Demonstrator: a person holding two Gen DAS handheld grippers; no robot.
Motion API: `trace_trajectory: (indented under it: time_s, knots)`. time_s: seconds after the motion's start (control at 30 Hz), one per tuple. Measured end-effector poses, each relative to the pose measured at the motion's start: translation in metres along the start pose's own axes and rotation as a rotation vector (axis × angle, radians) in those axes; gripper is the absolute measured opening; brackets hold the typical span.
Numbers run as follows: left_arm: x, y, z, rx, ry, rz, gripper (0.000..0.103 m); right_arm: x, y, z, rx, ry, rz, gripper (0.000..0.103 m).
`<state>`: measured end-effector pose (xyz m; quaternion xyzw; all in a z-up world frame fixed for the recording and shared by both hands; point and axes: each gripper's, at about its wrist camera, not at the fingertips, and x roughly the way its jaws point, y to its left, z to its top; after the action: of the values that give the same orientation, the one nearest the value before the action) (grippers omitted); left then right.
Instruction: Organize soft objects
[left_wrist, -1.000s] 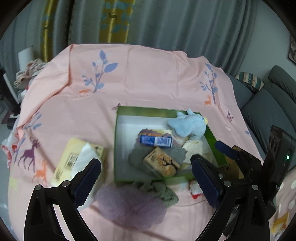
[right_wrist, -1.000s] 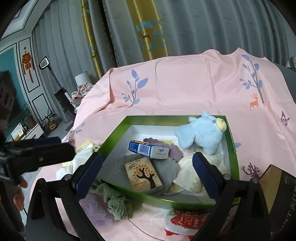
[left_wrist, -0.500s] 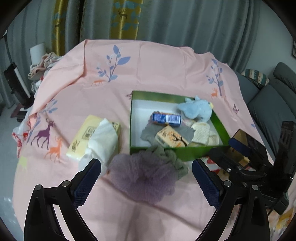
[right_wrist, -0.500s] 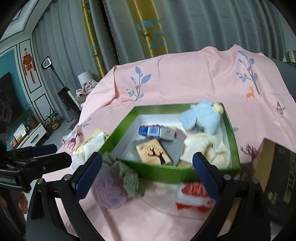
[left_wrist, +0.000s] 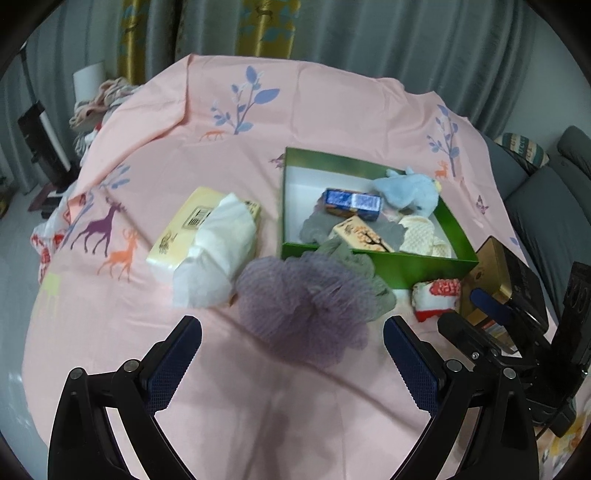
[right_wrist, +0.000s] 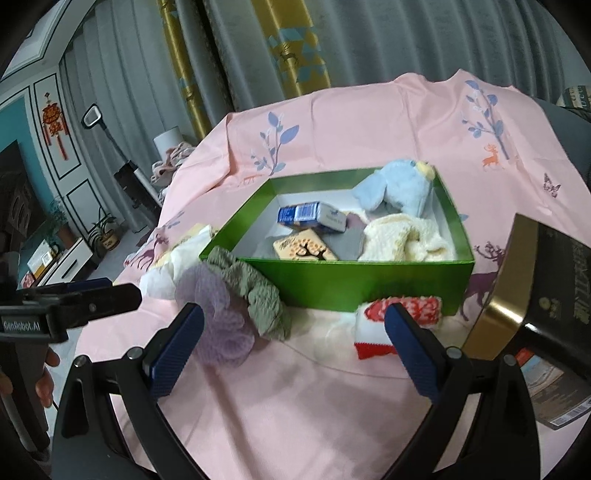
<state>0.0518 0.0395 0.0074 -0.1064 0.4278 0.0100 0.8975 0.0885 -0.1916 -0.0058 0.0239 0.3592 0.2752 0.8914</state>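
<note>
Both hand-held tools hung empty with jaws spread wide: the left gripper (left_wrist: 291, 354) faced a lilac mesh bath pouf (left_wrist: 303, 306) lying on the pink printed cloth (left_wrist: 258, 406) just outside the near wall of the green cardboard box (left_wrist: 424, 267). The pouf looked featherlight and springy, best pinched deep through its gathered centre. A crumpled grey-green sock (right_wrist: 255, 291) leaned on it, limp and easily snagged. The right gripper (right_wrist: 293, 343) hovered near a red-and-white knit sock (right_wrist: 391, 321) at the box's near wall. Inside lay a fluffy blue plush toy (right_wrist: 395, 188).
</note>
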Motion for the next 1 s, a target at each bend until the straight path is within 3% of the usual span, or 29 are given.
trace_trajectory:
  time_s: [0.47, 0.63, 0.87, 0.97, 1.0]
  knots:
    - [0.053, 0.039, -0.008, -0.081, 0.082, -0.057, 0.099, 0.041, 0.025, -0.022, -0.050, 0.150, 0.191, 0.096]
    - [0.074, 0.047, -0.005, -0.120, 0.119, -0.130, 0.099, 0.061, 0.032, -0.028, -0.052, 0.205, 0.215, 0.080]
    - [0.097, 0.048, 0.001, -0.129, 0.143, -0.195, 0.099, 0.078, 0.036, -0.031, -0.030, 0.238, 0.243, 0.067]
    - [0.098, 0.047, 0.002, -0.132, 0.133, -0.223, 0.089, 0.085, 0.036, -0.031, -0.020, 0.249, 0.248, 0.058]
    - [0.099, 0.047, 0.002, -0.131, 0.135, -0.233, 0.078, 0.087, 0.036, -0.031, -0.017, 0.253, 0.251, 0.053]
